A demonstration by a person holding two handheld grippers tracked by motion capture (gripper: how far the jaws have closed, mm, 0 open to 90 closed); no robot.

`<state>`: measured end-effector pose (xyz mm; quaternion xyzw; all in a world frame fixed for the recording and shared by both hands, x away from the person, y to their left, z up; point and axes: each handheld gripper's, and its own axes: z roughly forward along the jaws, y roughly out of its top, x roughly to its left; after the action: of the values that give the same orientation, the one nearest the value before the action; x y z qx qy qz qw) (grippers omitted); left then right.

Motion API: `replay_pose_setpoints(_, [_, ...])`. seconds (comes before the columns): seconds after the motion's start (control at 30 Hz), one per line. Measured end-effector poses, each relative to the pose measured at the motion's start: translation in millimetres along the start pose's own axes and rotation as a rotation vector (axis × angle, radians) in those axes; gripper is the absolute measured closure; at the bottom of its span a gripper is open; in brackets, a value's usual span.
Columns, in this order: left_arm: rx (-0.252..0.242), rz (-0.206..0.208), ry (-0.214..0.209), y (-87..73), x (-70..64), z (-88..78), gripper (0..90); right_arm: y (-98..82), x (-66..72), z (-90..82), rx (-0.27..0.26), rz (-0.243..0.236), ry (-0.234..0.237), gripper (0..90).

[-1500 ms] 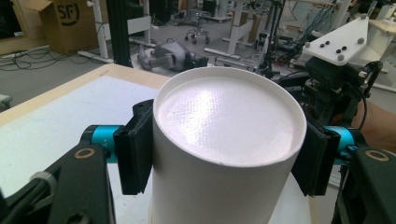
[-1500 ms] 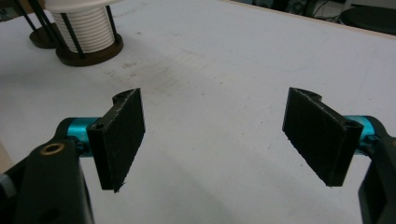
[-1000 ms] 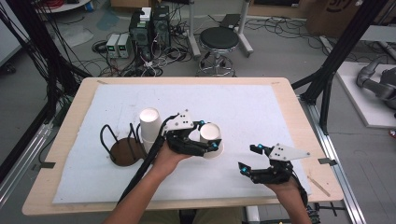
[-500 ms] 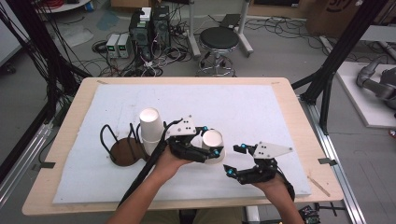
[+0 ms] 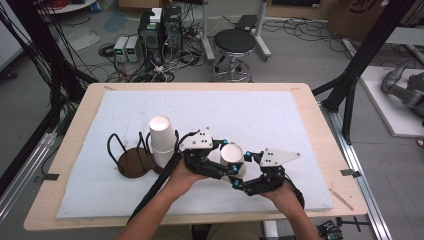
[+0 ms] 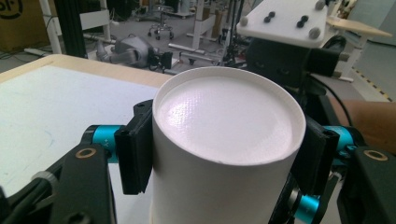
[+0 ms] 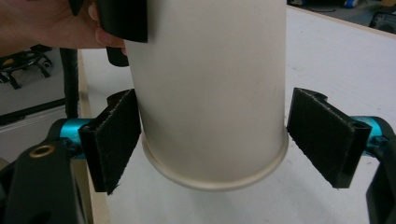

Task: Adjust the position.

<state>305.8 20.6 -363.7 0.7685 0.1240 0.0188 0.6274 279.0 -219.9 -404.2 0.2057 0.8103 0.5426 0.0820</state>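
A white paper cup (image 5: pixel 231 152) hangs upside down above the white mat, with my left gripper (image 5: pixel 227 164) shut on its upper part. In the left gripper view the cup's flat base (image 6: pixel 229 116) faces up and both black pads (image 6: pixel 135 149) press its sides. My right gripper (image 5: pixel 243 171) is open around the cup's lower part near the rolled rim (image 7: pixel 215 179). In the right gripper view its left pad (image 7: pixel 112 140) is at the cup wall and its right pad (image 7: pixel 322 135) stands a little clear.
A second white cup stack (image 5: pixel 161 134) stands upside down beside a brown round base with black wire loops (image 5: pixel 131 161), left of my hands. The white mat (image 5: pixel 260 115) covers the wooden table (image 5: pixel 320 130). Cables trail from the grippers toward the front edge.
My right gripper has moved left from the table's right front to the cup, and its jaws now stand on either side of it. The left gripper shifted slightly right with the cup.
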Motion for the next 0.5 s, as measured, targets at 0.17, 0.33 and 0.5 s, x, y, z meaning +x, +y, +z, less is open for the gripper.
replay_pose_setpoints(0.17, [-0.014,-0.011,-0.018,0.5,-0.4,0.5,33.7,0.1,0.4,4.3,-0.001,-0.015,0.004,17.7])
replay_pose_setpoints(0.33, [-0.023,-0.006,-0.024,0.6,-0.5,0.9,33.8,-0.9,-0.4,4.8,-0.016,-0.019,0.018,19.3])
replay_pose_setpoints(0.5, [-0.027,0.002,-0.024,0.7,-0.9,0.9,33.9,-0.1,-0.8,1.6,-0.012,-0.035,0.015,26.6])
